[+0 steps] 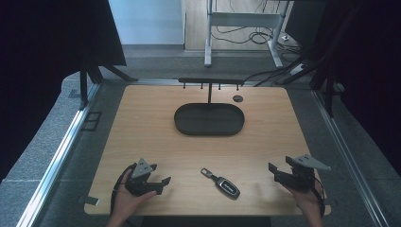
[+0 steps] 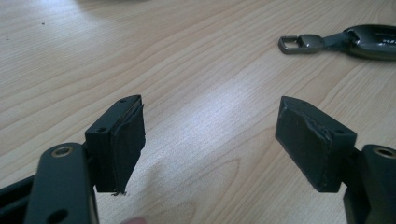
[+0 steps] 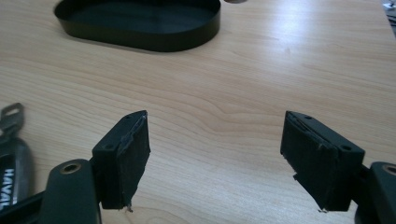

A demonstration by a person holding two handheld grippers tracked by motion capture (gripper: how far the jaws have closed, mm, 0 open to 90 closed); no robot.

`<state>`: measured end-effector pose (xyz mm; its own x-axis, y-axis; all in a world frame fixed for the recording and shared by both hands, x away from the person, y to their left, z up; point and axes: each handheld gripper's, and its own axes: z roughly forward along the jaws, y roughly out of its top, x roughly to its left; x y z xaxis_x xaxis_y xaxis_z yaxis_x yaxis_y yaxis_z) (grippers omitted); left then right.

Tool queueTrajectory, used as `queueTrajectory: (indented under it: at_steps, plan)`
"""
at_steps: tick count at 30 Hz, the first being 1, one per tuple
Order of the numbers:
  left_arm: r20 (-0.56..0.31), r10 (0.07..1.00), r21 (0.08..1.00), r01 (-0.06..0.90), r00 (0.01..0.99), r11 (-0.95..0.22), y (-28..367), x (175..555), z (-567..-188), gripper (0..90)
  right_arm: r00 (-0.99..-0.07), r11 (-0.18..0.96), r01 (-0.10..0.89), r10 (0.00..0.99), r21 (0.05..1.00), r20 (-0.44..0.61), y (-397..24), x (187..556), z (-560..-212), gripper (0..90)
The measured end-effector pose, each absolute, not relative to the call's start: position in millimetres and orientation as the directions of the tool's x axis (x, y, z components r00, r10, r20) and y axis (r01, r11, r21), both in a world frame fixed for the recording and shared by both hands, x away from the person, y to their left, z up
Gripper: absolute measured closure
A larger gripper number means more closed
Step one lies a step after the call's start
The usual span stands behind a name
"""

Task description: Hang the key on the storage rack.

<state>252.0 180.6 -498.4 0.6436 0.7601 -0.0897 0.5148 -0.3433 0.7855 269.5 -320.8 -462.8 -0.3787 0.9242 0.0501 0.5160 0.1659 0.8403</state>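
A dark car key fob with a metal loop lies on the wooden table near its front edge, between both hands. In the left gripper view the key fob sits at the upper right, its loop pointing left. In the right gripper view the key fob shows at the left edge. My left gripper rests at the front left, open, nothing between its pads. My right gripper sits at the front right, open and empty too. A black oval tray stands mid-table, farther back.
Behind the tray rises a thin black rack with small hooks. A round grommet sits near the table's back edge. Beyond the table are a desk frame and cables on the floor. Bare wood surrounds the key.
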Motion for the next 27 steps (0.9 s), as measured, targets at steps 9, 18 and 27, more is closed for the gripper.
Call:
queueTrajectory:
  at_steps: [9,18,27]
  plan:
    - [-0.087,0.754,0.798,0.498,0.651,-0.339,180,249,-495,25.1,-0.391,0.168,0.504,0.919,0.847,0.051,-333,265,-458,27.6]
    - [-0.073,0.75,0.772,0.513,0.658,-0.375,177,252,-501,25.1,-0.4,0.166,0.511,0.914,0.843,0.062,-337,266,-457,28.5]
    - [-0.066,0.748,0.765,0.515,0.661,-0.388,174,252,-503,25.1,-0.418,0.177,0.51,0.906,0.841,0.063,-338,265,-451,29.2]
